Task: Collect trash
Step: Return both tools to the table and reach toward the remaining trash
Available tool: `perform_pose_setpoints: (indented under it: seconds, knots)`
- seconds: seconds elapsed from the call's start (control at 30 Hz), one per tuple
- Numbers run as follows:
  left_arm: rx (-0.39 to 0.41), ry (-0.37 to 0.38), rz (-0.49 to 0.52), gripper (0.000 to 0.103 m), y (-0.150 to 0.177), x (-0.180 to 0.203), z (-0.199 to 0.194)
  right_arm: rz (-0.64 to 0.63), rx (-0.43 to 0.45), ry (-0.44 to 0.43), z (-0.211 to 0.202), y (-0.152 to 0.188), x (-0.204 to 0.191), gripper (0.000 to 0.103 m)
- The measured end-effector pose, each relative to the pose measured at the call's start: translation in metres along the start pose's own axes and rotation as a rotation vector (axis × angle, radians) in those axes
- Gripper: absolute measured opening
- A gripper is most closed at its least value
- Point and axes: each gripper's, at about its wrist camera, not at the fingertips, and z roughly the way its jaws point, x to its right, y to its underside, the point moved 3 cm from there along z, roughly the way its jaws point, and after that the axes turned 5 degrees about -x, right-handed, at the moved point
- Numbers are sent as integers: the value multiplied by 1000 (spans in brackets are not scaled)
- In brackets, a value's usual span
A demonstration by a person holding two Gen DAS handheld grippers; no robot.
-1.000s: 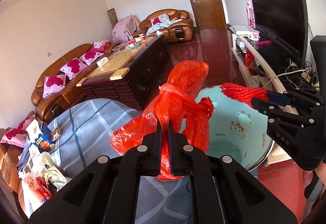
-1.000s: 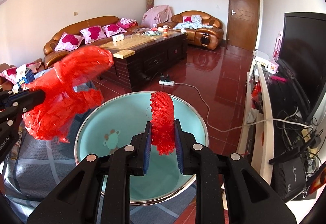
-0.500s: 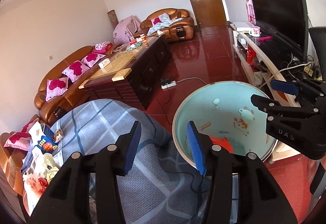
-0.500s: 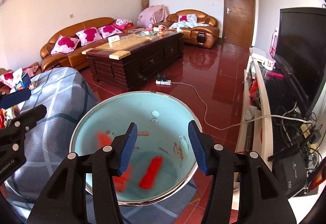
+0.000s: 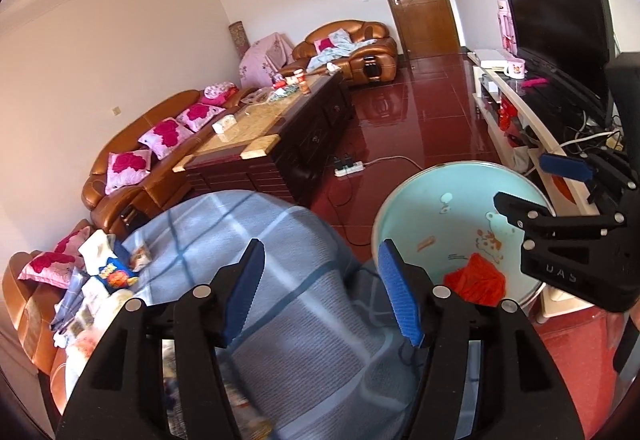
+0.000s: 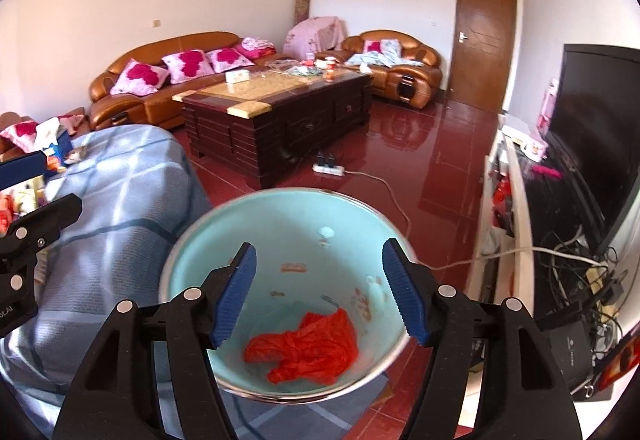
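A light blue round bin (image 6: 188,260) with cartoon prints stands on the red floor; it also shows in the left wrist view (image 5: 404,207). Crumpled red plastic bags (image 6: 308,344) lie at its bottom, also visible in the left wrist view (image 5: 476,280). My right gripper (image 6: 320,296) is open and empty above the bin's mouth. My left gripper (image 5: 324,292) is open and empty over the blue checked blanket (image 5: 280,300), left of the bin. Loose snack packets and wrappers (image 5: 108,276) lie on the blanket's far left.
A dark wooden coffee table (image 6: 276,115) stands ahead, with brown leather sofas (image 6: 160,79) behind. A power strip with cable (image 6: 328,169) lies on the floor. A TV stand with a television (image 6: 592,143) and tangled cables runs along the right.
Both grippers opened and let go of the red plastic bags, which dropped into the bin. The left gripper then swung left over the blanket.
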Motion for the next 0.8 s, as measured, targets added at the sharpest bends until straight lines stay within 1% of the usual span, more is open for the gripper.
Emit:
perform_pose_setpoints:
  seconds: [0.1, 0.27, 0.4, 0.43, 0.5, 0.6, 0.67, 0.73, 0.77, 0.8]
  knots:
    - [11, -49, -16, 65, 13, -23, -15, -32, 16, -42, -8, -5, -19, 65]
    - [-4, -161, -84, 66, 45, -76, -31, -98, 34, -135, -24, -12, -69, 65]
    - [-35, -276, -154, 66, 76, -125, -38, -151, 38, -203, -32, -13, -111, 65]
    - [-51, -316, -179, 66, 87, -141, -40, -167, 37, -227, -34, -13, -125, 65]
    - [-73, -361, -218, 67, 103, -162, -41, -181, 32, -262, -36, -13, -145, 65]
    - [-136, -431, -292, 67, 134, -198, -35, -203, 26, -309, -40, -12, -176, 65]
    - [-165, -437, -338, 67, 152, -215, -32, -215, 22, -335, -42, -10, -193, 65]
    - [-178, -445, -361, 67, 165, -225, -30, -230, 16, -359, -45, -6, -208, 65]
    - [-190, -438, -371, 67, 170, -227, -27, -234, 12, -368, -45, -4, -214, 65]
    - [-201, -414, -390, 67, 175, -230, -23, -238, 5, -380, -45, -3, -220, 65]
